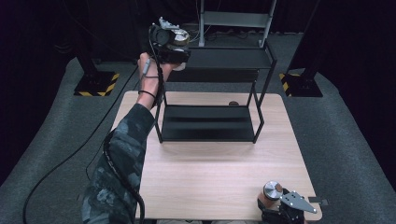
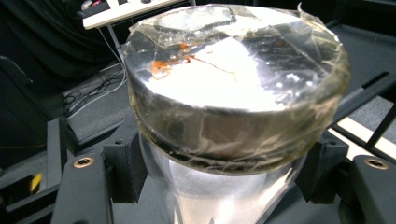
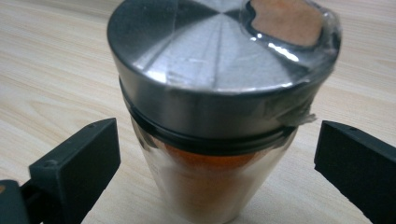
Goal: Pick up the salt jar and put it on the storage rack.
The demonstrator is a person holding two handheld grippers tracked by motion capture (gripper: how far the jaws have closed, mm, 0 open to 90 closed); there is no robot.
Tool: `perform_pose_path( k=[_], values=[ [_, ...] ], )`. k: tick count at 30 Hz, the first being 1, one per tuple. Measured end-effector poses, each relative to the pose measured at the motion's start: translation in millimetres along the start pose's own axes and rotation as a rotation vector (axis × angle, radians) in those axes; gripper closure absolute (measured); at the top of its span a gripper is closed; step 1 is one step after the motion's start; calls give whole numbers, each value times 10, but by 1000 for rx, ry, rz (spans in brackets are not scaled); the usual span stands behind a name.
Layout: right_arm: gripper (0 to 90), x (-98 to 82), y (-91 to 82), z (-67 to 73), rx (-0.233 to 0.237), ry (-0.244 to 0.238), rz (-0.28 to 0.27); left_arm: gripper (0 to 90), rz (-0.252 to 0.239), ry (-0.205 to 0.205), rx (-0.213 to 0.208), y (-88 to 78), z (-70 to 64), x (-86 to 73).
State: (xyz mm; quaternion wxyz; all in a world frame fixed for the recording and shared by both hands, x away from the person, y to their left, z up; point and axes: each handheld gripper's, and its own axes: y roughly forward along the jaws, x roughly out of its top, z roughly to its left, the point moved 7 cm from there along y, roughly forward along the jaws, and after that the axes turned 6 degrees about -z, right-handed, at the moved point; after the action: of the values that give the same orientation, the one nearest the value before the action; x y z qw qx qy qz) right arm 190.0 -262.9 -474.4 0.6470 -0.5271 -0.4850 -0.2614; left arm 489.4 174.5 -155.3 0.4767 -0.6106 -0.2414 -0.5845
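My left gripper [image 1: 176, 46] is raised at the left end of the top shelf of a black two-tier rack [image 1: 229, 58]. It is shut on a clear jar [image 2: 233, 93] with a tape-wrapped metal lid, both jaws pressing on the glass below the lid. The same jar [image 1: 180, 36] looks to be just above the shelf's left end. At the table's near right corner my right gripper [image 1: 276, 199] stands open around a jar of orange powder [image 3: 210, 186] with a steel lid [image 1: 272, 190]. That jar stands upright on the wood, with a gap to each jaw.
The rack stands at the back of the wooden table [image 1: 210, 177], and its lower shelf [image 1: 208, 123] is bare. A small dark round thing [image 1: 233, 103] lies on the table behind the rack. Grey carpet and black stands surround the table.
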Motion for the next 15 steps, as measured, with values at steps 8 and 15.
perform_pose_path(
  k=[8,15],
  values=[
    [0,-2,0,0,1,1,-2,309,6,-46,18,160,75,25],
    [0,1,-2,5,2,0,-5,309,15,-77,26,276,134,29]
  ],
)
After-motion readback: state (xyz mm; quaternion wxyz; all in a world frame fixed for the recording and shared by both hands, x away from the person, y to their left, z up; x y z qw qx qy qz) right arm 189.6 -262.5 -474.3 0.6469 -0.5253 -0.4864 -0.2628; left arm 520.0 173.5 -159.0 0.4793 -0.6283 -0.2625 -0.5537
